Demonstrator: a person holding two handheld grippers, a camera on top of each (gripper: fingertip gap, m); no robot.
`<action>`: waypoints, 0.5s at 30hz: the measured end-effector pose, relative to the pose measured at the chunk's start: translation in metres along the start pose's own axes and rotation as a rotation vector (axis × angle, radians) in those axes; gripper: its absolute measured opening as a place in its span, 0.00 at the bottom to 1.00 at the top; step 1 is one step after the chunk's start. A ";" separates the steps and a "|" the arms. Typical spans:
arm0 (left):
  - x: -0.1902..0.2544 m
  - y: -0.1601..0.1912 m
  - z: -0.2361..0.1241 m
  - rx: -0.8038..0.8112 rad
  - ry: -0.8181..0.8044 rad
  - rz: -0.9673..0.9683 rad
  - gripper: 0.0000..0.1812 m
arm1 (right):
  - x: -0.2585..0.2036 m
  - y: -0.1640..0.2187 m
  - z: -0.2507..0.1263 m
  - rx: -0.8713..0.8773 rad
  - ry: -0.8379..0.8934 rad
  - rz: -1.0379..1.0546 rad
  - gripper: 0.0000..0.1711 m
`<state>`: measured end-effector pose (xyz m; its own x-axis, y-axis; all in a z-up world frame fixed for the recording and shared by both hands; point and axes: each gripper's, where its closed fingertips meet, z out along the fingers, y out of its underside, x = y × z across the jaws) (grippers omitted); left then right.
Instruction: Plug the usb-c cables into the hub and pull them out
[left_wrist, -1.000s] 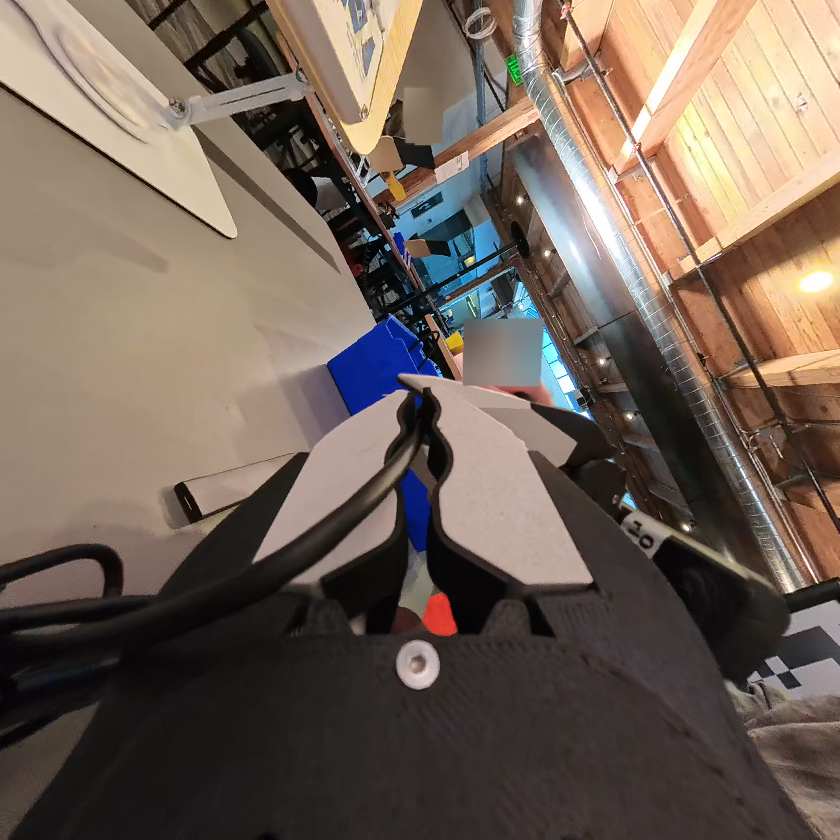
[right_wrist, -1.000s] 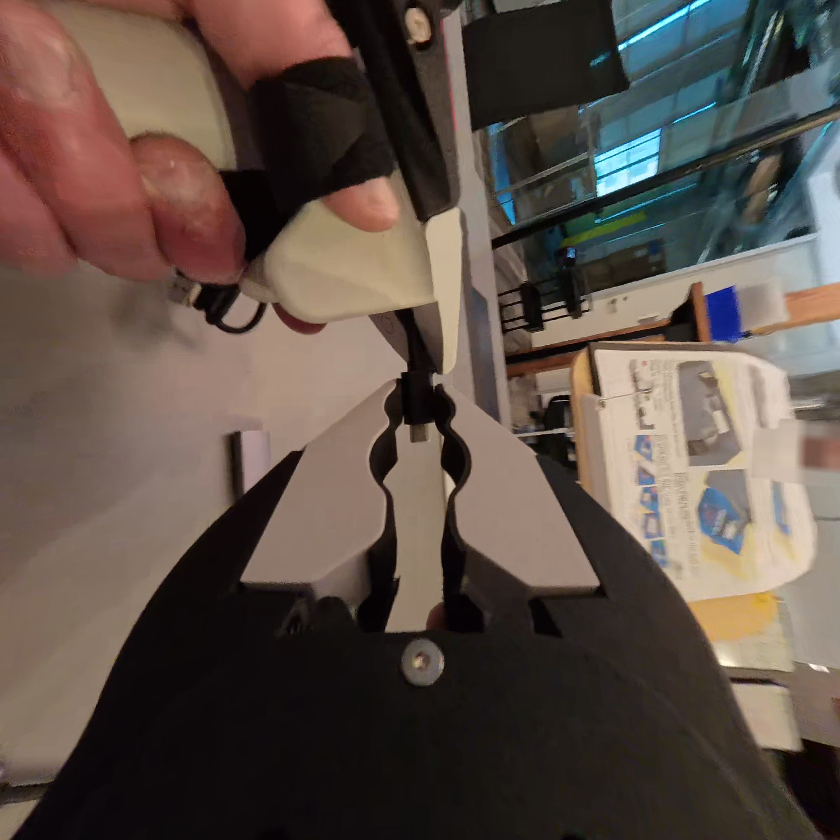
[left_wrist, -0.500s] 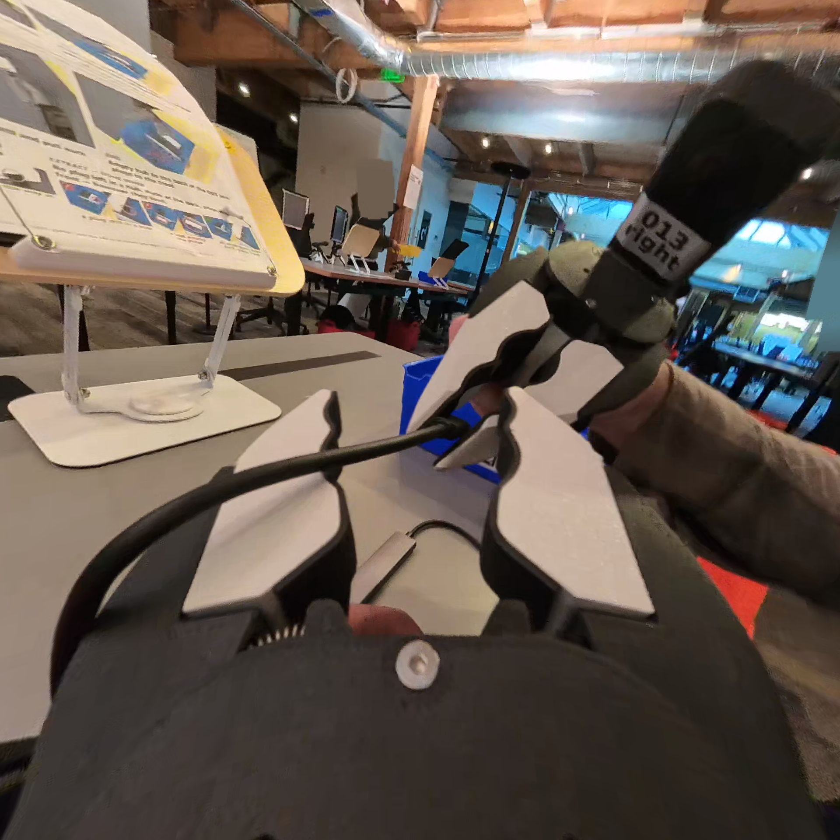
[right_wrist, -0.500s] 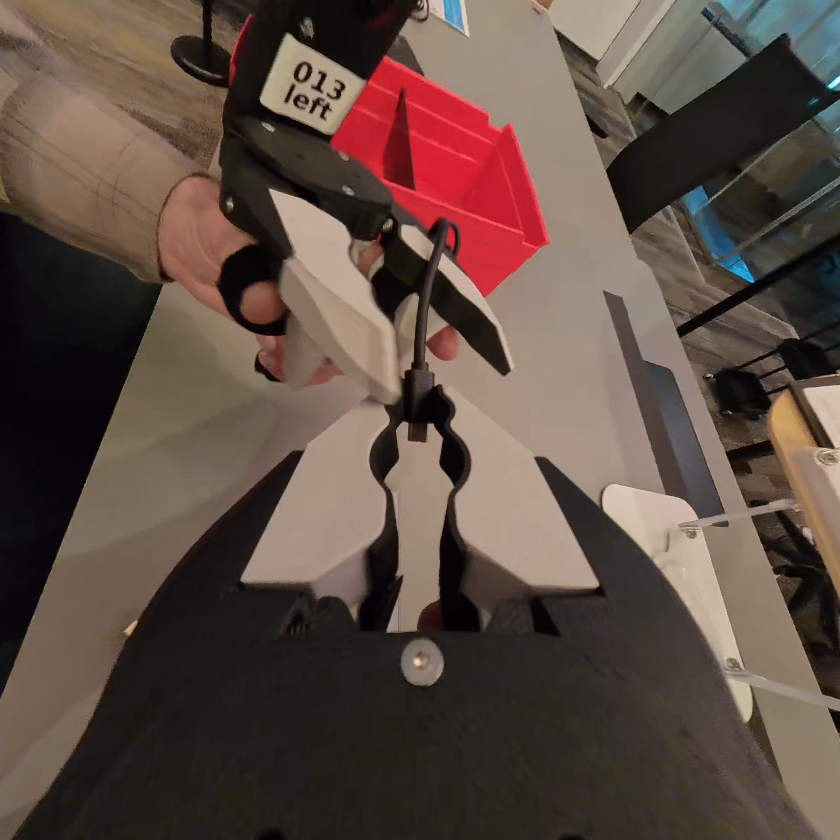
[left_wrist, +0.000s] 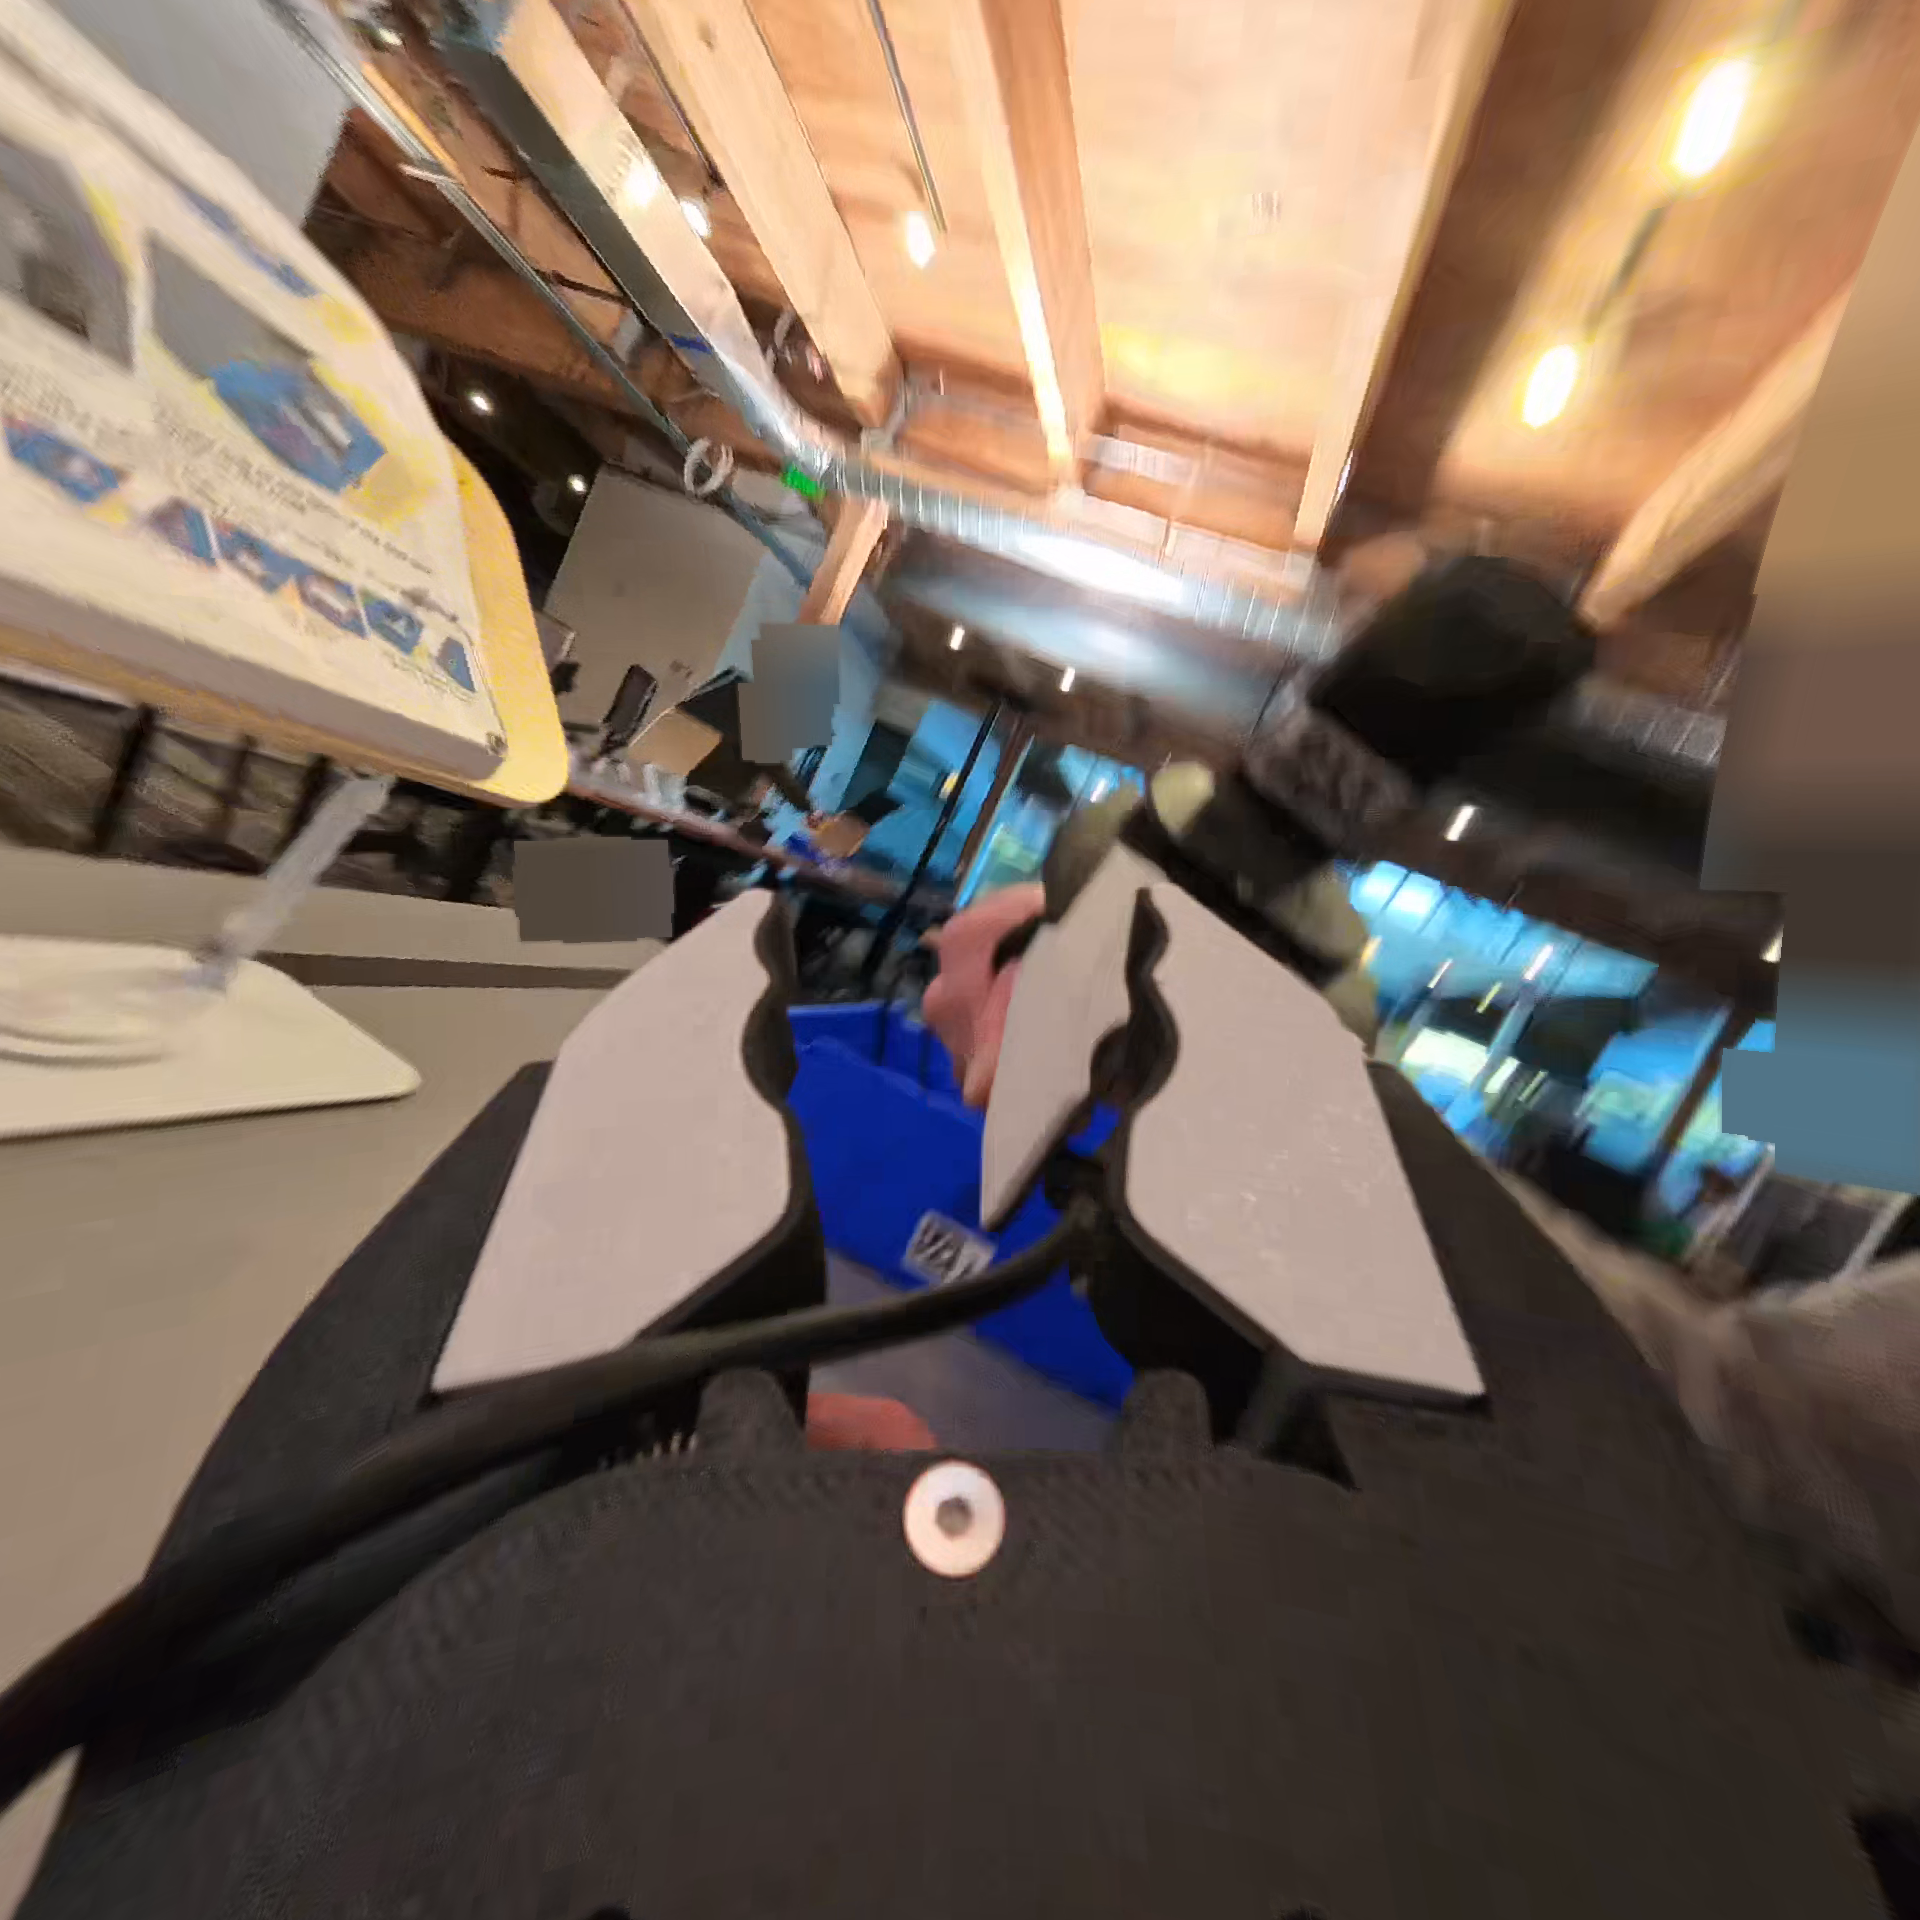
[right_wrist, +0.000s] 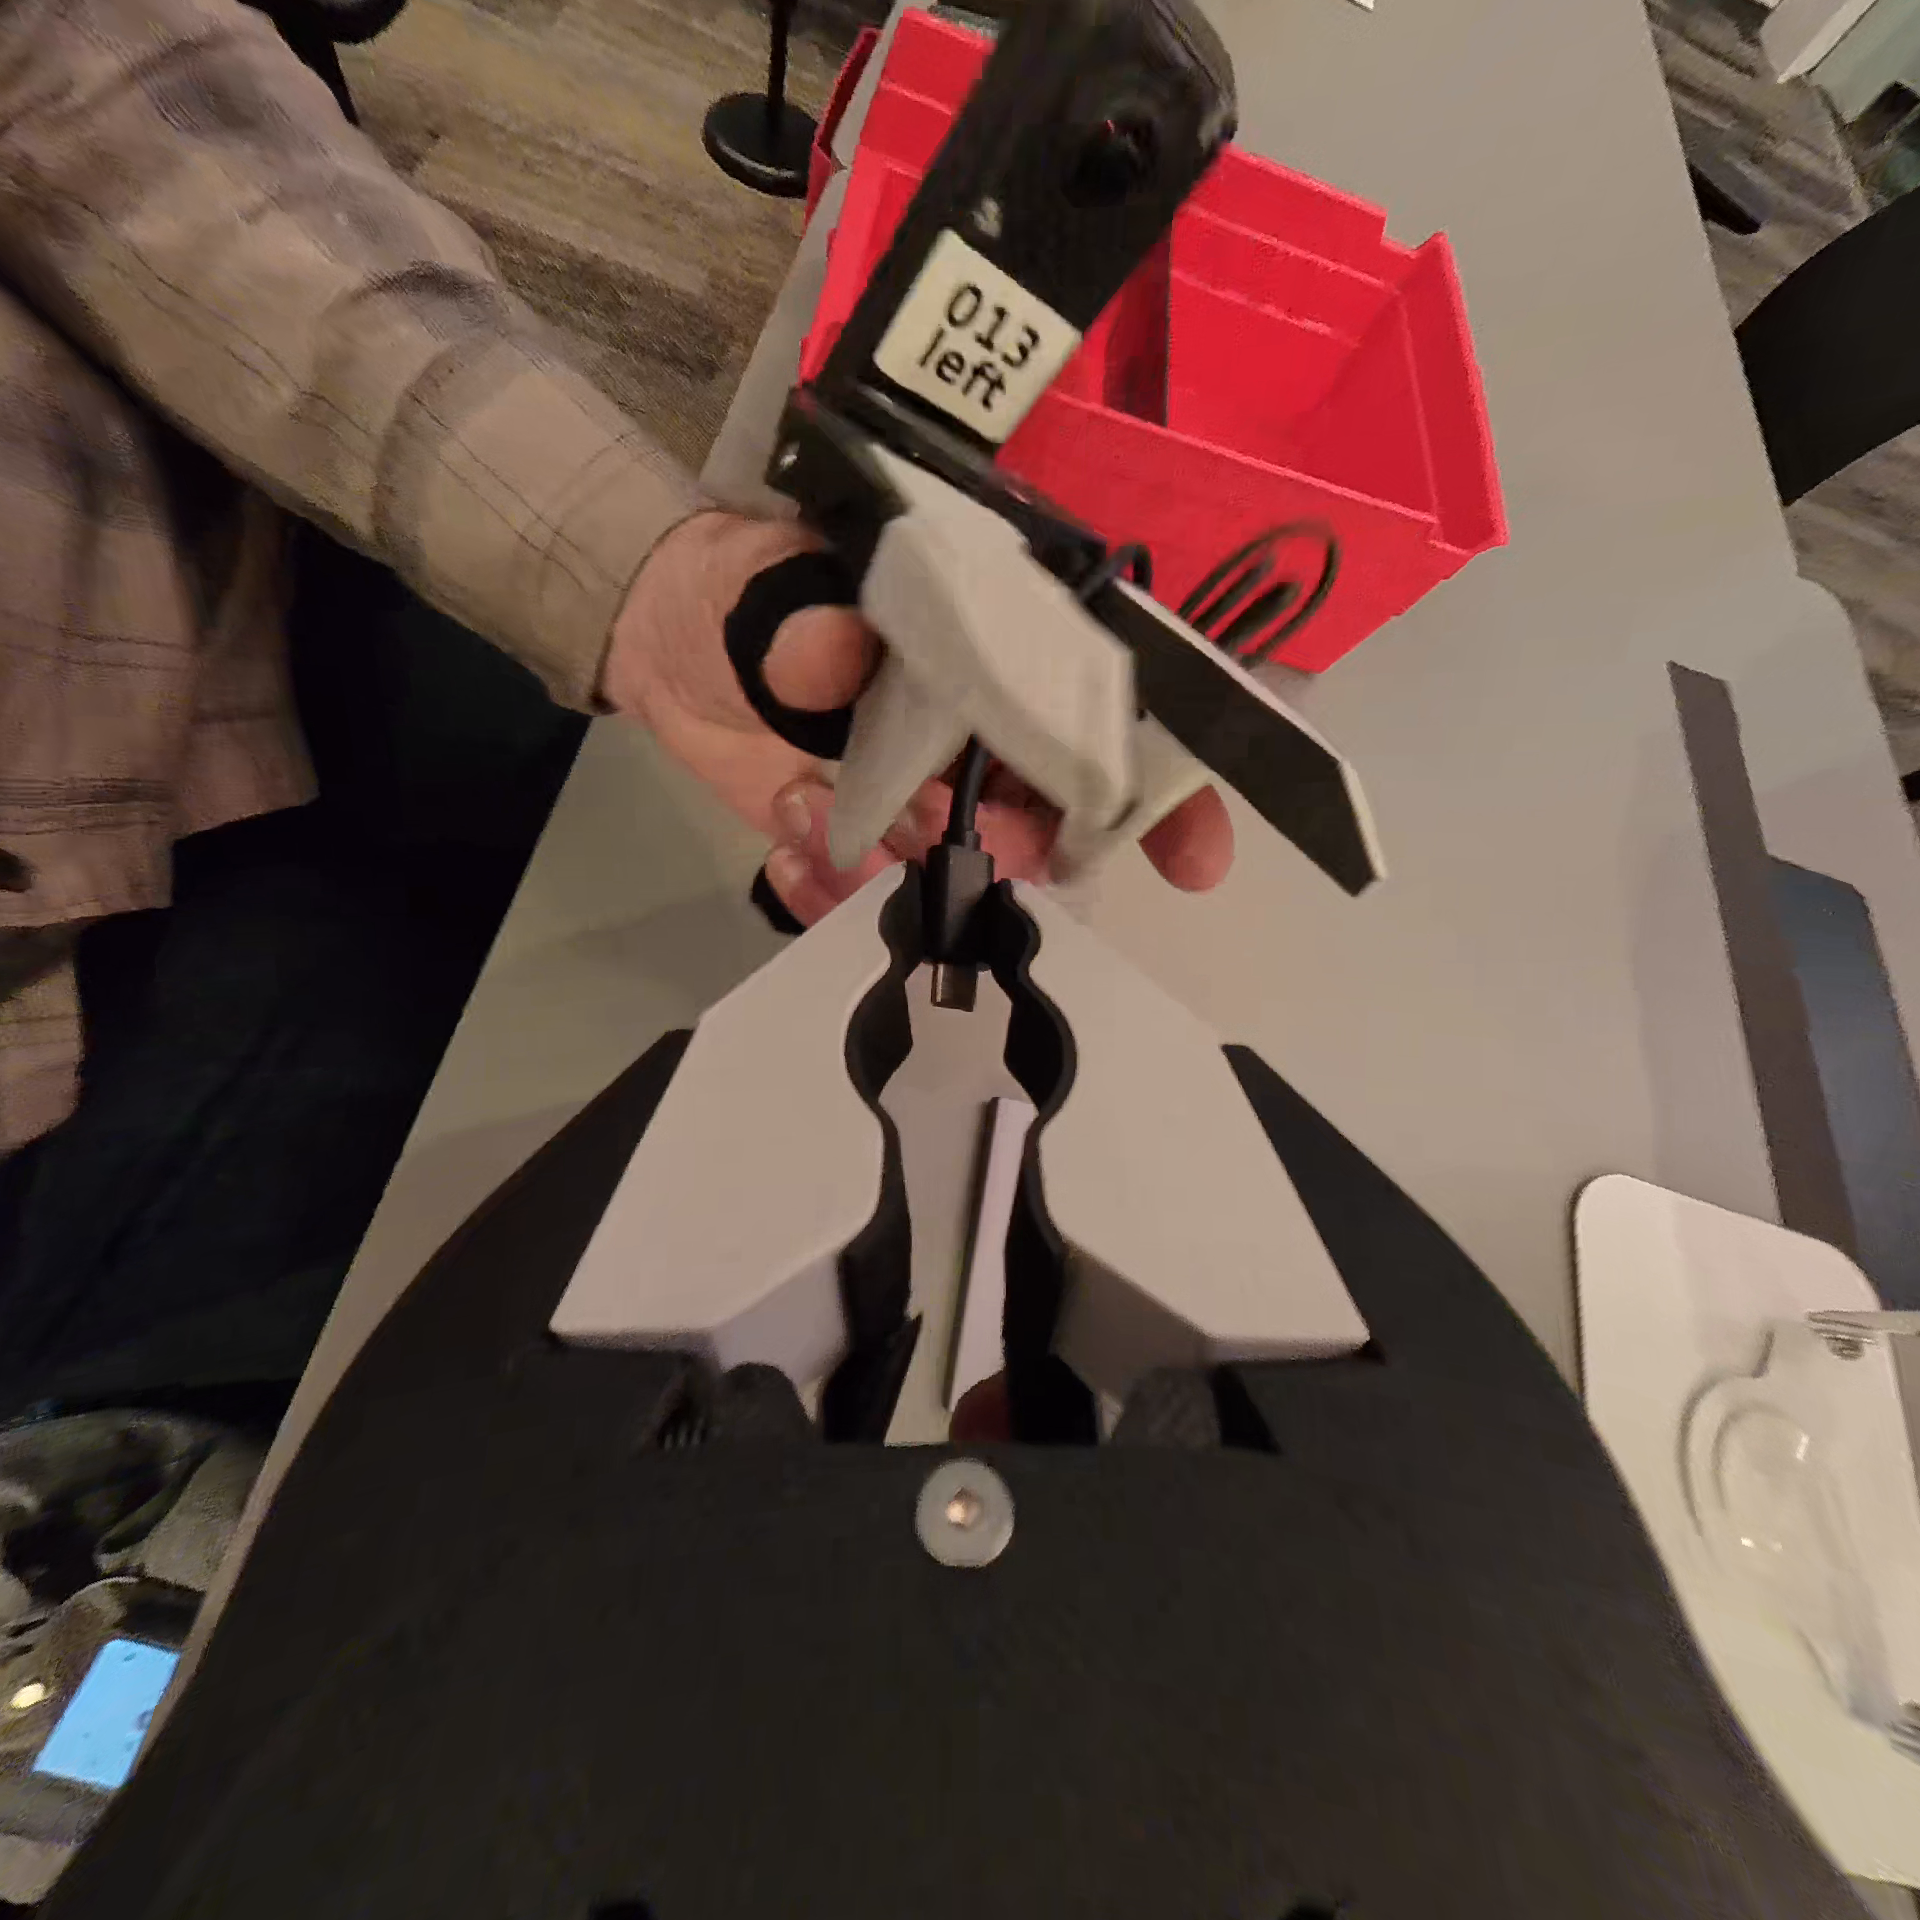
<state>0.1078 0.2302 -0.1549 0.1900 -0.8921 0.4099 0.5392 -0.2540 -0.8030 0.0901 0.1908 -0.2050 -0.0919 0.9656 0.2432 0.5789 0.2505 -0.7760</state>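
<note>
While my left gripper (left_wrist: 956, 914) was clamped on the black usb-c cable (left_wrist: 831, 1325) a second ago, it now stands spread wide and grasps nothing. The cord only drapes over its 9 o'clock finger and runs on toward 3 o'clock. The handover, as I judge it, is done: the cable's end has passed to my right gripper (right_wrist: 961, 904).

That one is clenched at its tips on the usb-c plug (right_wrist: 956, 873), held just behind the metal end. The end points back toward 6 o'clock, into the hollow between the fingers. The grip looks the same as half a second ago, and the plug sits straight in the notch.

From the left wrist, one pale finger of the right gripper pokes in between my open fingers from 1 o'clock. It has come deeper than before, with the blue bin (left_wrist: 894, 1143) behind it. A document stand (left_wrist: 239, 436) hangs at 10 o'clock. That view is blurred by motion.

From the right wrist, the left gripper hovers at 12 o'clock, just above the plug and apart from it, over the grey table (right_wrist: 1351, 1039). A red bin (right_wrist: 1247, 499) stands at 1 o'clock with a loop of black cable at its front wall. Through the gap between my right fingers, toward 6 o'clock, shows a pale slab (right_wrist: 1003, 1164) with a dark edge. I take it for the hub, though I cannot be sure. Nothing is plugged in yet, so the next job is turning the plug to face a port.
</note>
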 end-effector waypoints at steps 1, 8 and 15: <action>0.006 0.004 0.000 -0.044 0.017 0.082 0.29 | -0.001 0.001 -0.003 0.004 -0.016 0.011 0.05; 0.024 0.028 -0.006 -0.314 0.094 0.500 0.21 | -0.012 0.001 -0.005 -0.005 -0.108 0.010 0.06; 0.037 0.020 -0.010 -0.371 0.166 0.398 0.31 | -0.001 -0.006 -0.003 -0.007 -0.001 -0.046 0.05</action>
<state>0.1174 0.1888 -0.1603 0.1717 -0.9851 -0.0050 0.1220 0.0263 -0.9922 0.0890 0.1883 -0.1989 -0.1197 0.9531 0.2780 0.5794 0.2945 -0.7600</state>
